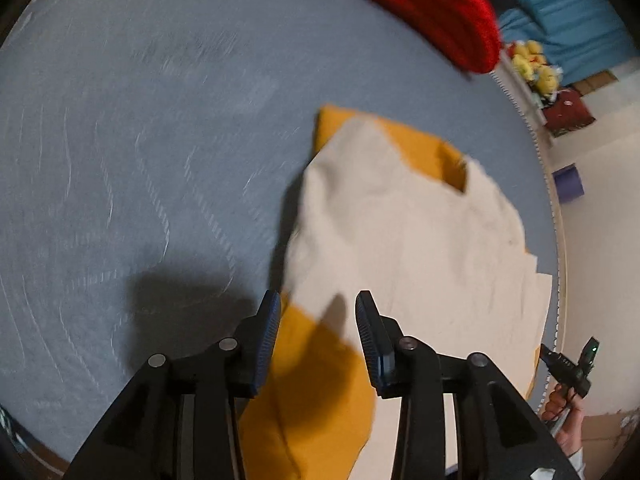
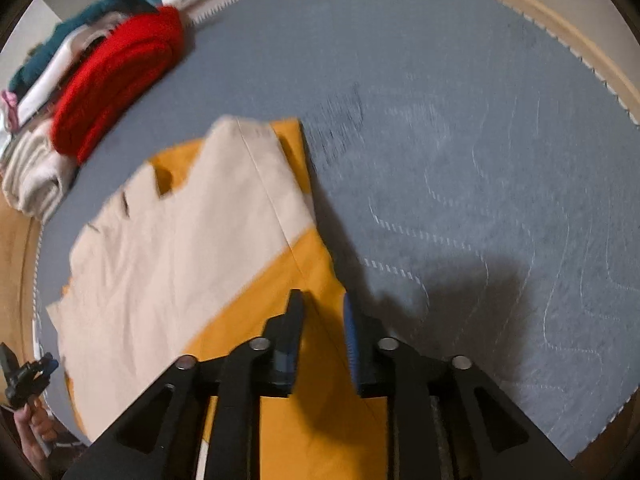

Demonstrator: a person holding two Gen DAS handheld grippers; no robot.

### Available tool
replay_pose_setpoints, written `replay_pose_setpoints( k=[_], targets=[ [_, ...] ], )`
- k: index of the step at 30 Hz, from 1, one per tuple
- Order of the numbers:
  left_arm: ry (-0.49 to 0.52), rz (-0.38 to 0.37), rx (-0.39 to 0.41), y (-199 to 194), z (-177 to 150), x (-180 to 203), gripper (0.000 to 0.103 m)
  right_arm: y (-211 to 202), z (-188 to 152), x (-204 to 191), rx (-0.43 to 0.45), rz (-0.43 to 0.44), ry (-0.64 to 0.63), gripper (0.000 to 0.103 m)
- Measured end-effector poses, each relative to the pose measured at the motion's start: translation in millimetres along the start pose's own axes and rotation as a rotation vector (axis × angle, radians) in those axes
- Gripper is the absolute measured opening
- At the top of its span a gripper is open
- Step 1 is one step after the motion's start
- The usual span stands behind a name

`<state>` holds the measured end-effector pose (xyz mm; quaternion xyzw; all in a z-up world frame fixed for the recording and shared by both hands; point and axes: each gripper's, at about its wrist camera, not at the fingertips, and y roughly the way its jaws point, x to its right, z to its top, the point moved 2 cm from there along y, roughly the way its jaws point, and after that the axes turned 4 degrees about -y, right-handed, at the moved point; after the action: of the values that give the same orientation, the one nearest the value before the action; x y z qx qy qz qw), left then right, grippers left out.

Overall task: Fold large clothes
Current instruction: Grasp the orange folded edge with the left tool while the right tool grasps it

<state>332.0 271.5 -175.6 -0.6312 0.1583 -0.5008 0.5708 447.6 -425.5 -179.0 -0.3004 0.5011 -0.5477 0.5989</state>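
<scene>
Left wrist view: the left gripper [image 1: 318, 312] hangs above the near end of a cream-and-orange garment [image 1: 404, 240], its two blue-padded fingers [image 1: 268, 344] spread wide with nothing between them. The garment lies flat on a grey-blue mat [image 1: 120, 140], stretching ahead and to the right of the gripper; an orange part shows directly between and under the fingers, the cream part beyond. A folded red cloth [image 1: 432, 4] lies at the far edge of the mat, well apart from the garment. At the lower right edge, the person's other hand with the right gripper's handle is partly visible.

Right wrist view: the right gripper [image 2: 322, 312] sits over the garment's [image 2: 180, 248] orange near edge, beside the bare mat [image 2: 480, 140] on its right. Its fingers [image 2: 294, 328] are parted by a moderate gap; no cloth is pinched between them. The garment extends ahead and to the left. A stack of folded clothes [image 2: 48, 152], topped by the red cloth [image 2: 120, 76], lies at the mat's far left edge.
</scene>
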Motion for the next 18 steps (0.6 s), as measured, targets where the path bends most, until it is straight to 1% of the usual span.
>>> replay_pose_setpoints(
  k=[1, 4, 6, 8, 9, 10, 11, 12, 13, 14, 18],
  targets=[
    [-0.012, 0.001, -0.021, 3, -3, -4, 0.035, 4, -3, 1, -0.024, -0.005, -0.011, 0.025],
    [-0.004, 0.007, -0.058, 8, -9, -4, 0.035, 12, -14, -1, -0.069, -0.013, -0.045, 0.026],
    [0.002, 0.003, -0.078, 10, -13, -1, 0.035, 13, -19, -4, -0.068, -0.019, -0.067, 0.026],
    [0.019, 0.019, -0.081, 13, -15, 3, 0.035, 12, -21, -8, -0.061, -0.034, -0.091, 0.026],
    [0.033, 0.029, -0.077, 13, -16, 7, 0.032, 12, -22, -10, -0.057, -0.039, -0.095, 0.024],
    [0.045, 0.035, -0.067, 12, -15, 10, 0.022, 11, -24, -12, -0.048, -0.041, -0.100, 0.020],
    [0.053, 0.035, -0.059, 11, -15, 11, 0.012, 10, -24, -13, -0.038, -0.048, -0.109, 0.010],
    [0.059, 0.029, -0.047, 9, -14, 13, 0.007, 7, -24, -16, -0.019, -0.066, -0.125, 0.005],
    [0.068, 0.023, -0.027, 5, -12, 15, 0.003, 4, -24, -19, -0.004, -0.077, -0.135, 0.003],
    [0.086, 0.021, 0.003, -1, -11, 18, 0.003, 1, -24, -21, 0.016, -0.079, -0.141, 0.002],
    [0.166, -0.003, 0.133, -27, -7, 35, 0.002, -30, -13, -23, 0.146, -0.051, -0.113, 0.001]
  ],
)
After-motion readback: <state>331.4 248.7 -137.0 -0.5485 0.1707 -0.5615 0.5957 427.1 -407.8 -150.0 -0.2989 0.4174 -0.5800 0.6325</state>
